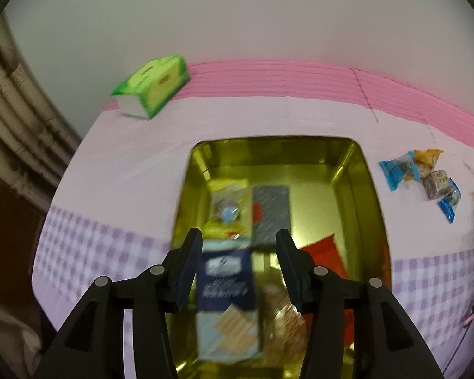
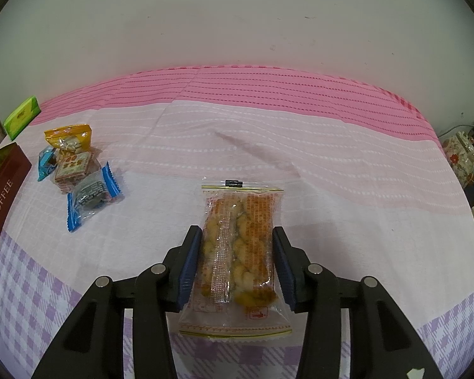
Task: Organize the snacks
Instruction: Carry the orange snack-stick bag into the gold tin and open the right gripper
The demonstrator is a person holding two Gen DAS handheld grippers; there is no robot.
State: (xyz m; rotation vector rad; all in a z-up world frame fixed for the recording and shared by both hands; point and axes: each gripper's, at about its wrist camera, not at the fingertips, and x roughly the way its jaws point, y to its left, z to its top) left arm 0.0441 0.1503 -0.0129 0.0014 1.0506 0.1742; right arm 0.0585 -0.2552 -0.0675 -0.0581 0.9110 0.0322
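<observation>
Left wrist view shows the left gripper tilted steeply down over the gold metal tin, its jaws apart and pressing on nothing, with the dark blue wafer packet lying between them inside the tin among other blurred packets. Right wrist view shows the right gripper, also angled down, its jaws clamped on the sides of the clear orange-printed twisted-snack packet above the pink and lilac checked cloth surface, with small blue and yellow wrapped snacks well to the left.
</observation>
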